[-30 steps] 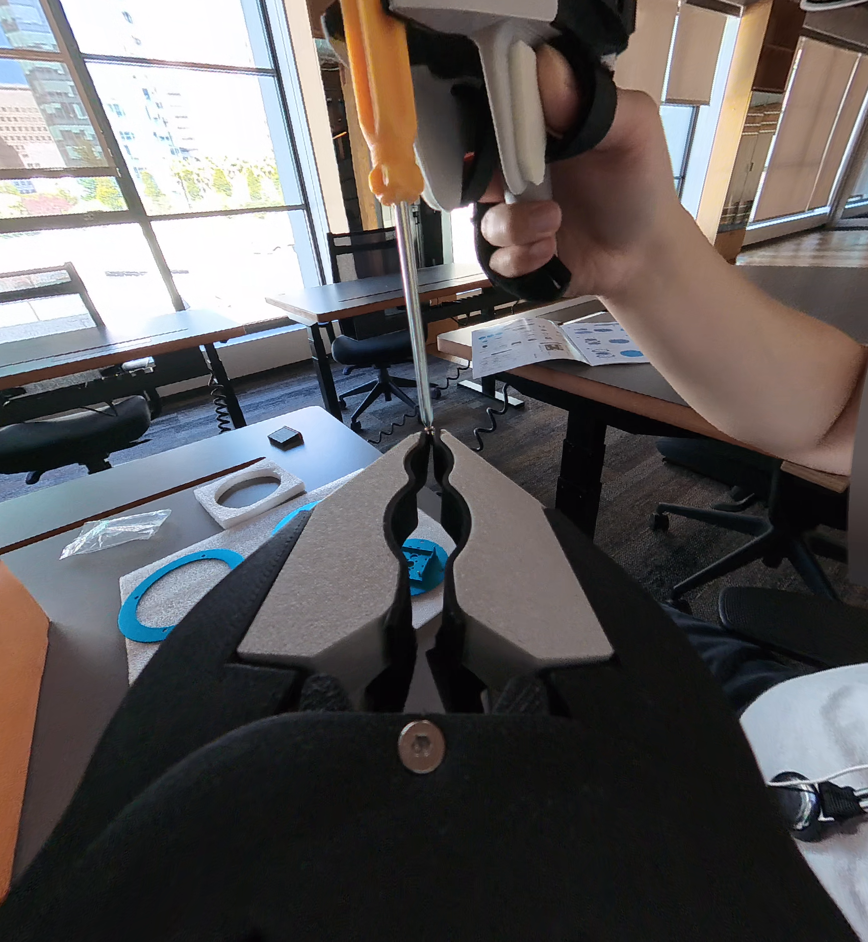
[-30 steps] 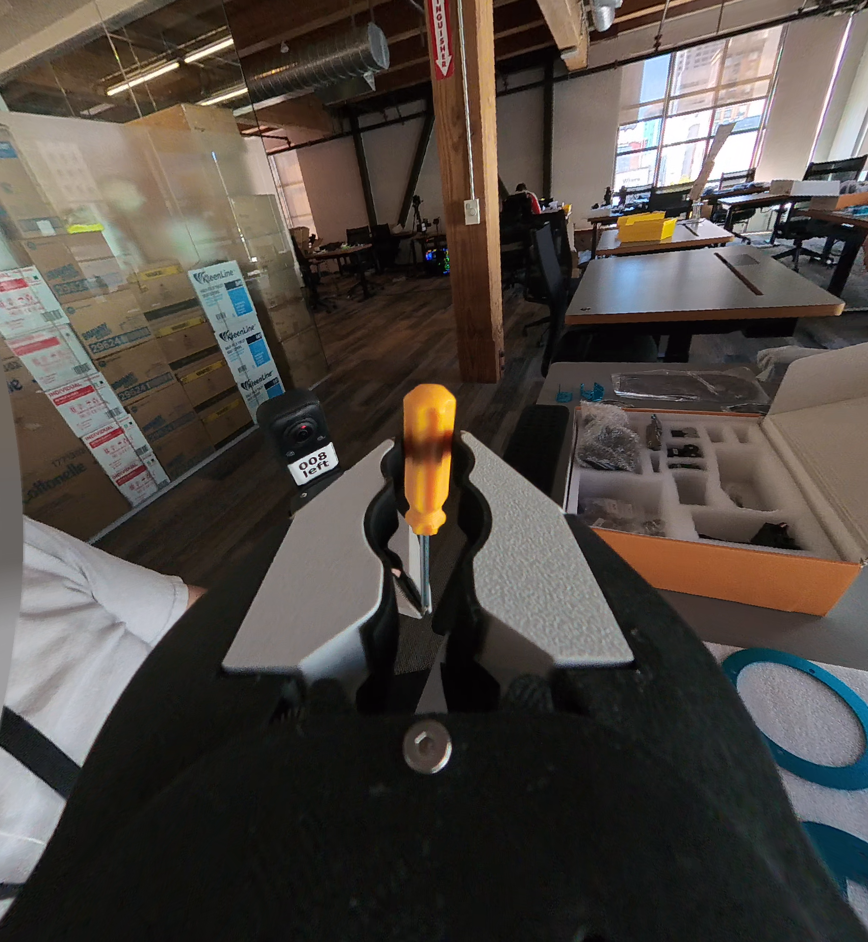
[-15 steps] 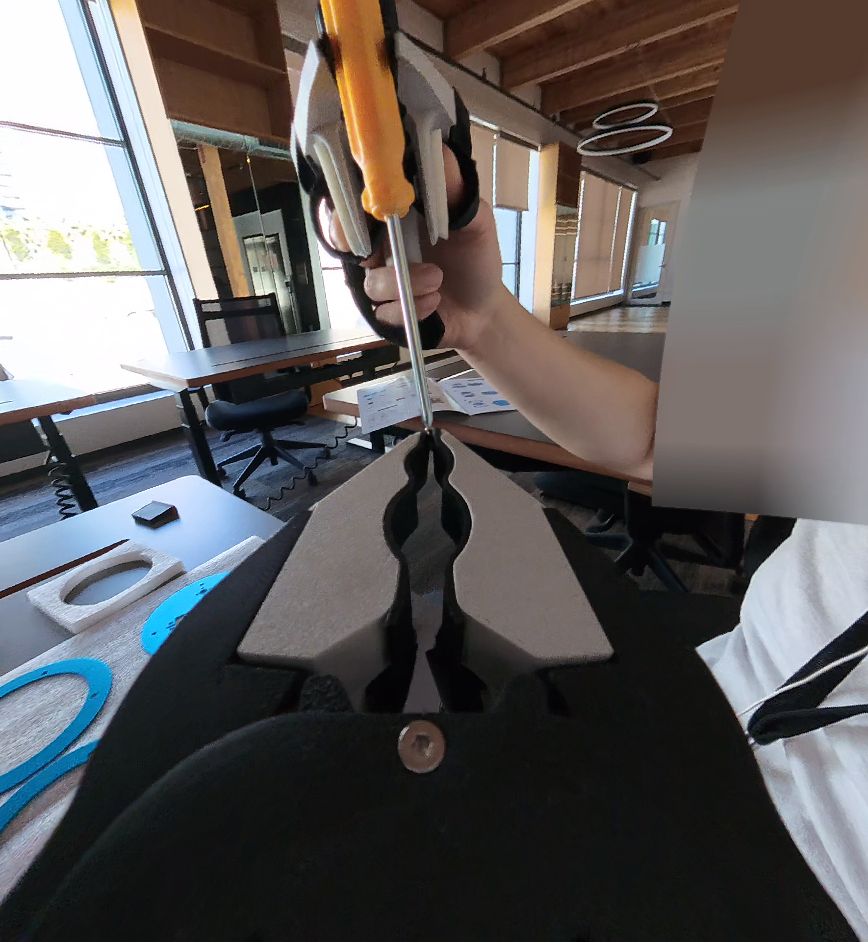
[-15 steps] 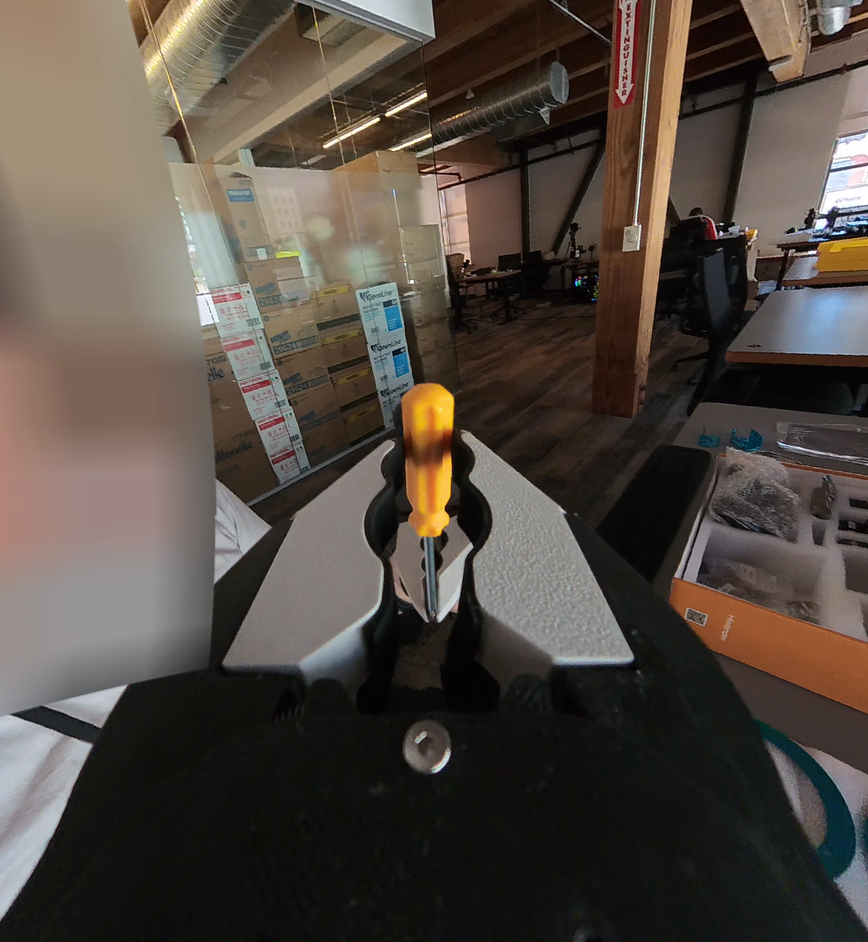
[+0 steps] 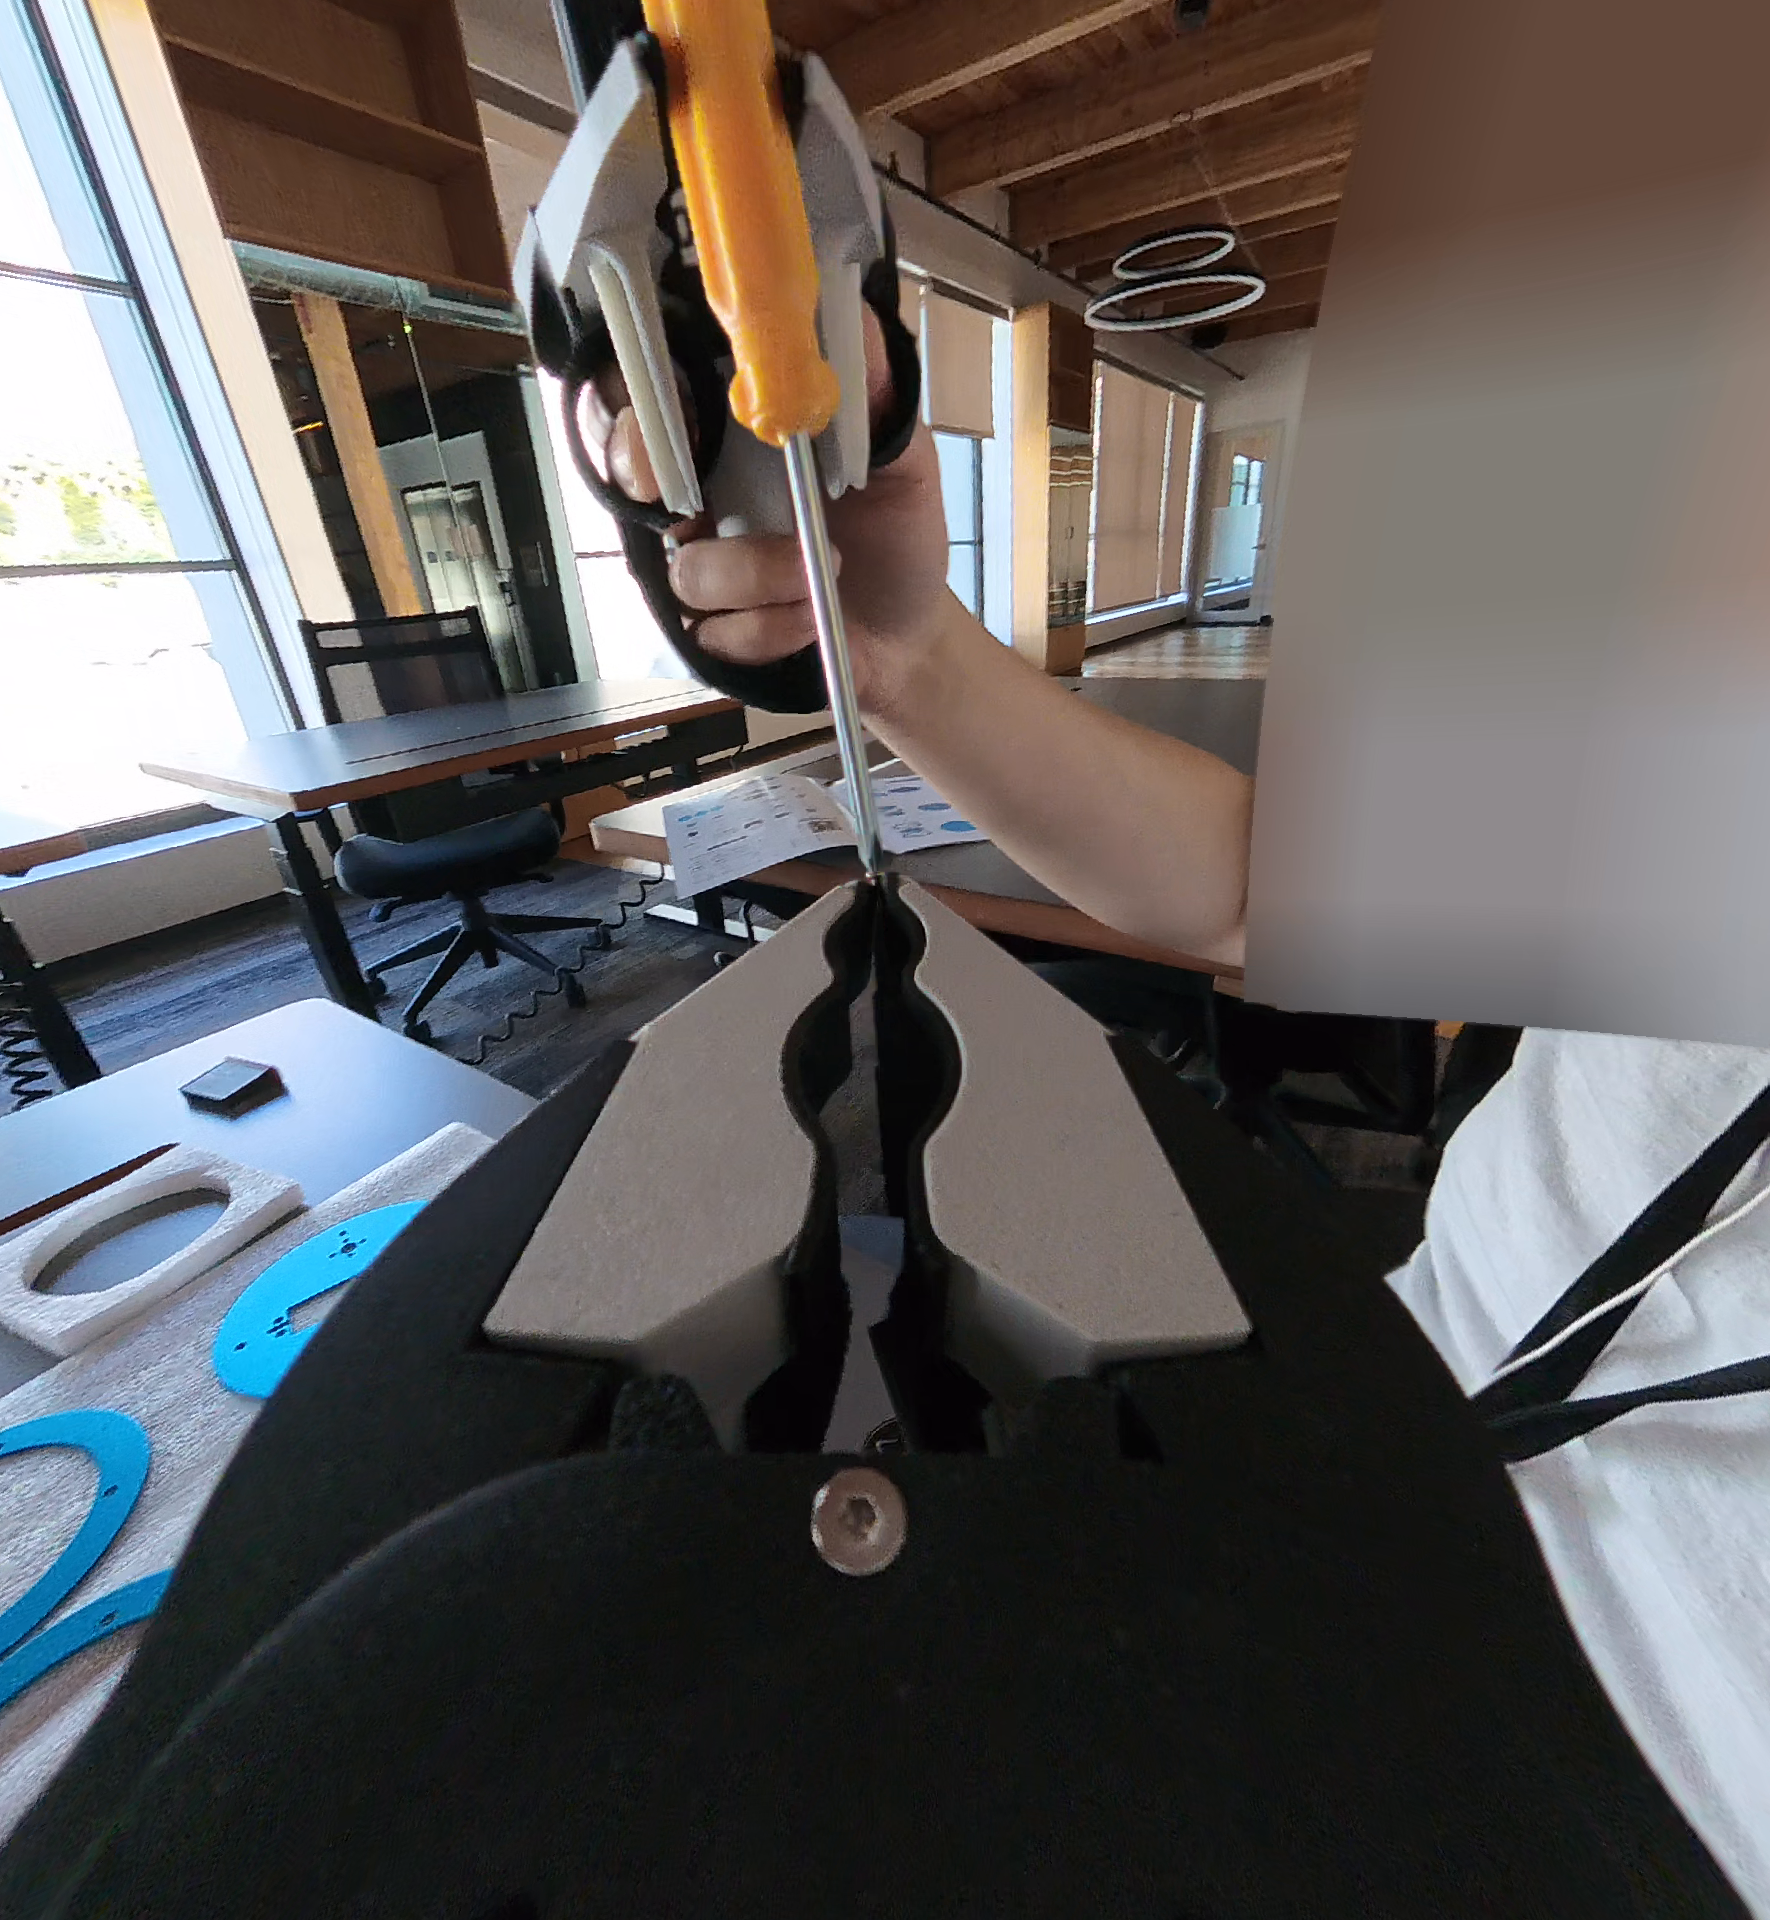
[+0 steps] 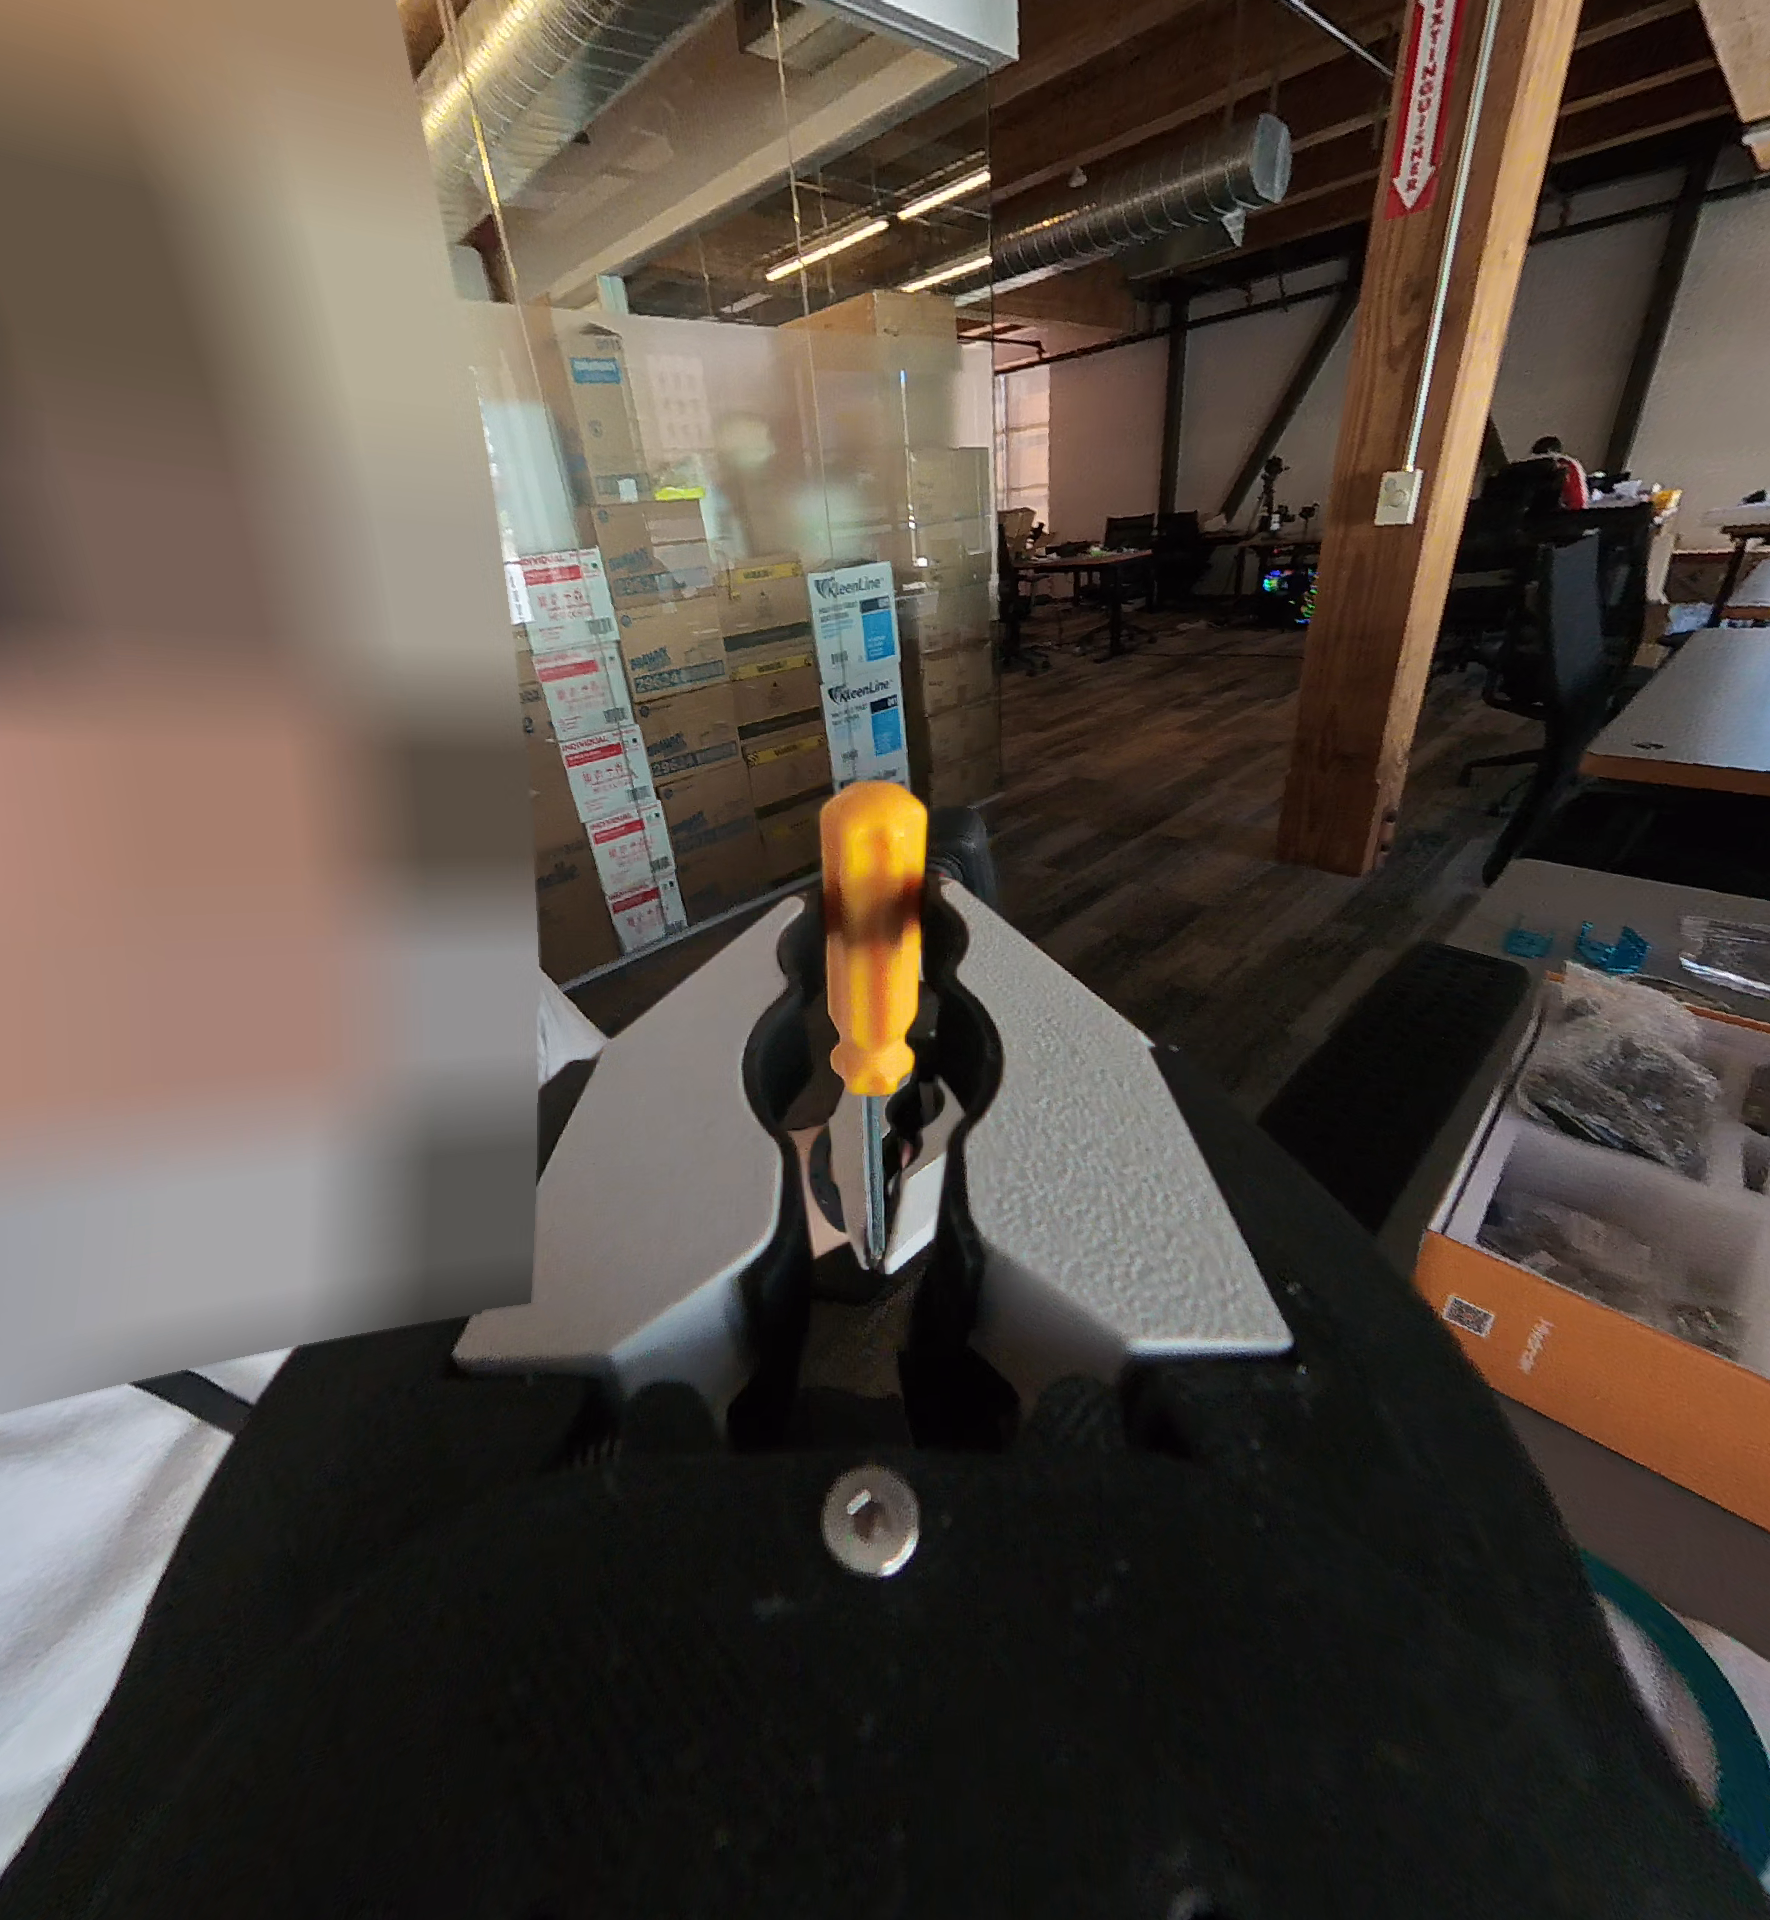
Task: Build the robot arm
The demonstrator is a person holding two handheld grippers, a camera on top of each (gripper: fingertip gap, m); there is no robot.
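Right gripper (image 6: 876,914): its grey textured fingers are clamped on the orange fluted handle of the screwdriver (image 6: 873,961); the steel shaft runs back toward the camera.
Left gripper (image 5: 876,899): jaws pressed nearly together, and the screwdriver tip meets them right at the fingertips; whether anything small is pinched there I cannot tell.
Open room: both grippers are raised above the grey desk (image 5: 341,1081), with free air around the shaft.
Shapes on the desk: flat blue rings (image 5: 50,1496) and a blue disc (image 5: 289,1320) lie on a white foam sheet (image 5: 164,1392), beside a white foam frame (image 5: 122,1236).
Right side: an orange-walled box (image 6: 1629,1382) with white foam compartments stands open.
Room: wooden post (image 6: 1421,436), stacked cartons behind glass, office chairs.
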